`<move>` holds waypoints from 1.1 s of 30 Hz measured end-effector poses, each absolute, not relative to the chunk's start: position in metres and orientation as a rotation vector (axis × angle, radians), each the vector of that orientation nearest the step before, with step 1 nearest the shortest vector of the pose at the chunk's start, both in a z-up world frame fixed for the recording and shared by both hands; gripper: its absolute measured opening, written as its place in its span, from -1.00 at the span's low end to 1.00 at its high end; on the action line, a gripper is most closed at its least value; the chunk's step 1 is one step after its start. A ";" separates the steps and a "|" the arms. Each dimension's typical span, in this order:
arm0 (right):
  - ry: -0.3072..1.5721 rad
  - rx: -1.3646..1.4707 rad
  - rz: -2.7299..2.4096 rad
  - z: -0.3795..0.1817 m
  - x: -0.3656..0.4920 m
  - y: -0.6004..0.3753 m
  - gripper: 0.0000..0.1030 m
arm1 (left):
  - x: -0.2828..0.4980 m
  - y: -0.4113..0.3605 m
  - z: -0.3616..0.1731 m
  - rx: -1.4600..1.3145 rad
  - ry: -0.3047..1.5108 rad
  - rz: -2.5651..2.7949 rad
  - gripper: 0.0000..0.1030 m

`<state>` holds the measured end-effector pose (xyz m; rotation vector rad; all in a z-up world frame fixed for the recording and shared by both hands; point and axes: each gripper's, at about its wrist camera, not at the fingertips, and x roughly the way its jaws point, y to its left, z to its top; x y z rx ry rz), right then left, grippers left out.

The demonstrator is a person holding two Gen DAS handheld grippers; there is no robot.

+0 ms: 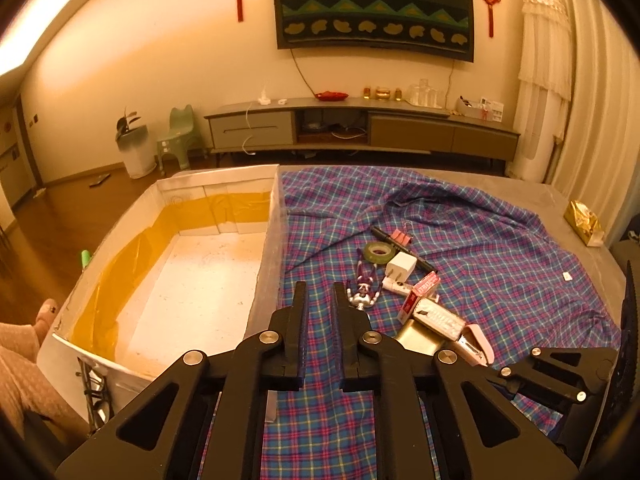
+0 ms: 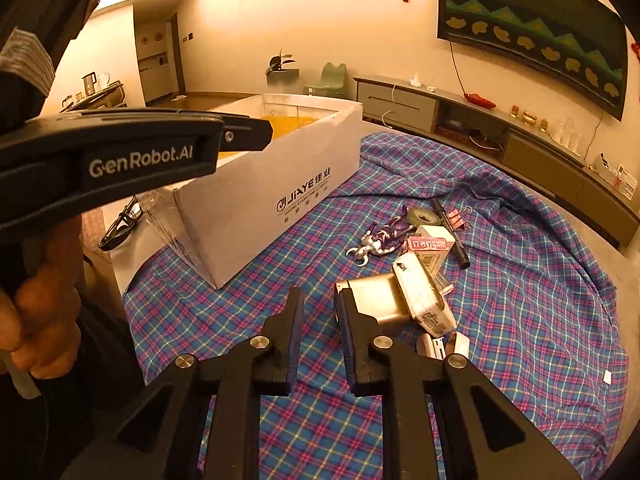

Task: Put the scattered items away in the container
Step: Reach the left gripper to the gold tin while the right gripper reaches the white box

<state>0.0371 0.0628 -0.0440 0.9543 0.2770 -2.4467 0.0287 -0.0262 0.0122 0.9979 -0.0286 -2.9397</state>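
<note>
An open white cardboard box [image 1: 272, 216] [image 2: 260, 184] stands on the left of a plaid cloth [image 1: 500, 260], with nothing inside it. To its right lies a heap of items: a silver-purple toy figure [image 1: 362, 292] [image 2: 374, 242], a green tape roll [image 1: 378, 251], a white charger [image 1: 400, 268], a black marker [image 2: 452, 228], a pink binder clip [image 1: 400, 236], a red staple box [image 2: 430, 244], a brass tin [image 2: 376, 296] and a pink stapler [image 1: 476, 344]. My left gripper [image 1: 320, 286] is shut and empty, beside the box wall and just short of the toy. My right gripper [image 2: 318, 294] stands slightly open and empty, its right finger at the tin's left edge.
A gold packet [image 1: 584, 222] lies at the table's far right edge. Black glasses [image 2: 120, 224] lie left of the box. A person's hand [image 2: 44, 292] holds the left gripper's handle. A TV cabinet [image 1: 360, 128] stands beyond the table.
</note>
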 end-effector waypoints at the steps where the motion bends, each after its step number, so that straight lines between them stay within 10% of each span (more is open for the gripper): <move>1: 0.276 0.957 -2.448 -0.045 0.036 0.063 -0.63 | 0.029 -0.027 0.012 0.999 -0.025 -2.940 -0.78; 9: 0.247 0.995 -2.478 -0.048 0.028 0.073 -0.52 | 0.028 -0.028 0.012 1.004 0.021 -2.965 -0.74; 14: 0.235 1.009 -2.494 -0.050 0.024 0.078 0.02 | 0.026 -0.025 0.009 1.012 0.020 -2.972 -0.30; 33: 0.138 1.100 -2.486 -0.064 0.010 0.103 0.15 | 0.019 0.003 -0.006 1.096 -0.079 -3.014 -0.09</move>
